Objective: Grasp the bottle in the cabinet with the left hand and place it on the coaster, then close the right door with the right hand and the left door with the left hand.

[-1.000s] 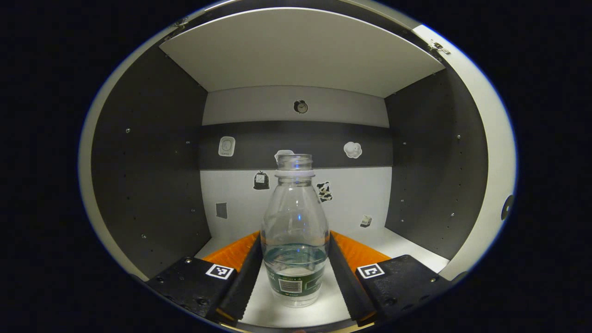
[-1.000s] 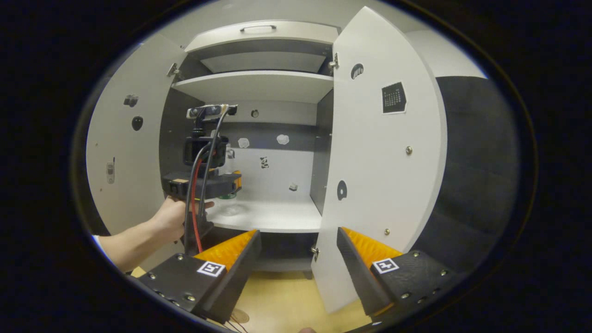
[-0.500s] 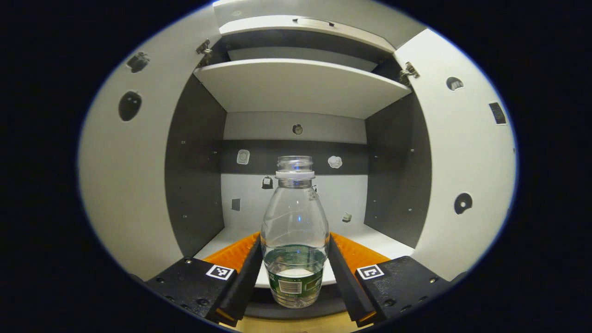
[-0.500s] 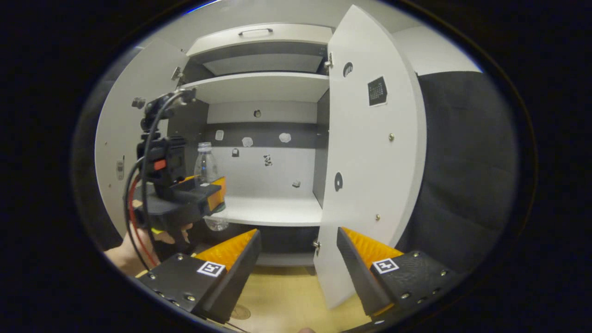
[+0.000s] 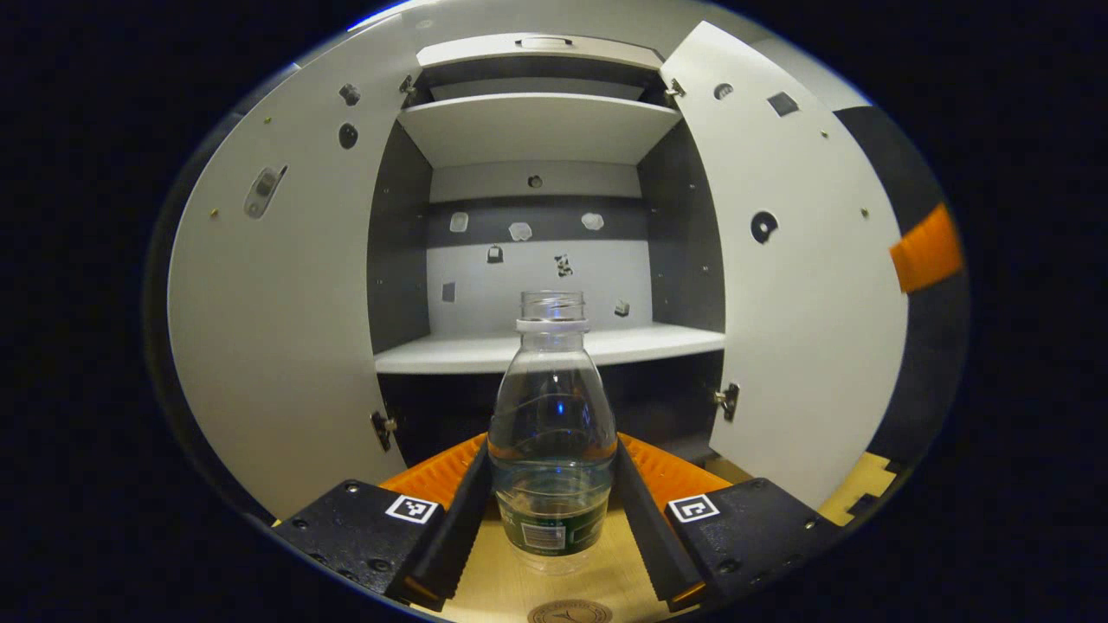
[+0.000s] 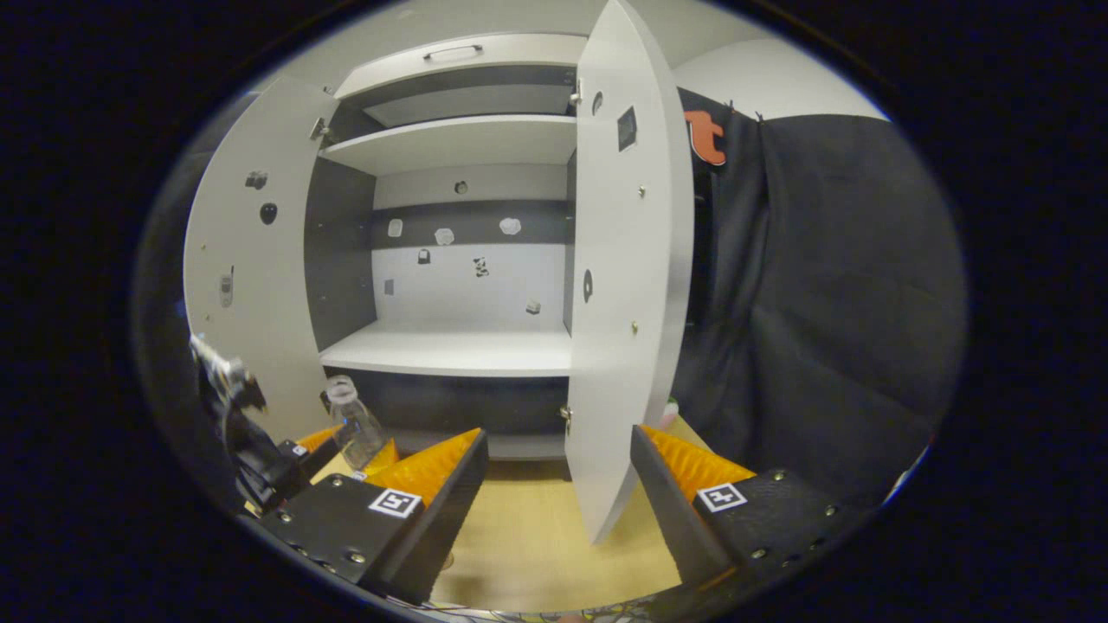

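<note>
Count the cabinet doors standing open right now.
2. The left door is swung out on the left of the cabinet, the right door on the right. Both hang open; no further doors show.

A light wooden table (image 6: 537, 536) runs under the scene, bare where it shows. Small stickers (image 5: 520, 231) dot the grey and dark back wall (image 5: 537, 277) of the compartment, 1 of them black and white (image 5: 563, 265). Above sits an upper shelf (image 5: 537, 128) with a handle (image 5: 542, 41) on the panel over it. Black cloth (image 6: 814, 303) hangs to the right.
</note>
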`<state>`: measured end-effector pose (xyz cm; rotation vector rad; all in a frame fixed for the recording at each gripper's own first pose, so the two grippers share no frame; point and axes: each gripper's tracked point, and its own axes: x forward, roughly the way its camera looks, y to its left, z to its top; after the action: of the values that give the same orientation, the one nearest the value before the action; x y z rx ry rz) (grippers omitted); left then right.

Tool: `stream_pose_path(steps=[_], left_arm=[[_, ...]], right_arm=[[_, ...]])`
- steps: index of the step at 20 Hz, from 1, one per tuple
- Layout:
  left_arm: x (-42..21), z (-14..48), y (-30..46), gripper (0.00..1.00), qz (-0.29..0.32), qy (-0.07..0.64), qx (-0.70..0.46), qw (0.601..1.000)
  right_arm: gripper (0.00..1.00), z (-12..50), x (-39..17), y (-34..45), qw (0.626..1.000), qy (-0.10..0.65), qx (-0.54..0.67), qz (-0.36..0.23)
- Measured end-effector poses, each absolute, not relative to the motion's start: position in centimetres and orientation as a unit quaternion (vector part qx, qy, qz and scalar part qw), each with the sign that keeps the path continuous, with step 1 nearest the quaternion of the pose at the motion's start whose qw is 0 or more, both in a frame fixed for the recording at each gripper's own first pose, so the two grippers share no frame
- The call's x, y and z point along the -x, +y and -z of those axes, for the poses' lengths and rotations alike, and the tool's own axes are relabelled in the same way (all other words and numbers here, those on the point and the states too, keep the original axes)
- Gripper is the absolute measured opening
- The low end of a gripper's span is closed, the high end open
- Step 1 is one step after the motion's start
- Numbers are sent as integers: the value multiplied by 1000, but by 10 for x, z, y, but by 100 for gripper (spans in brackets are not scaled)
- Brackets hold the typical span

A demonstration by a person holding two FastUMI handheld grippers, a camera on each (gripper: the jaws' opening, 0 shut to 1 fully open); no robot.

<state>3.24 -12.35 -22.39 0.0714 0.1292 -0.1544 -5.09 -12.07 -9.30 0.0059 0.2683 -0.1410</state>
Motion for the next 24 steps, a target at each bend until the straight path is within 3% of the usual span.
stream_pose_path(steps=[13,24], left_arm=[[5,368,-121,82,65,153,-31,986],[28,366,-117,82,55,154,-42,986]], right_arm=[[100,154,84,-145,975,206,3,81],[97,164,81,-137,974,218,2,66]])
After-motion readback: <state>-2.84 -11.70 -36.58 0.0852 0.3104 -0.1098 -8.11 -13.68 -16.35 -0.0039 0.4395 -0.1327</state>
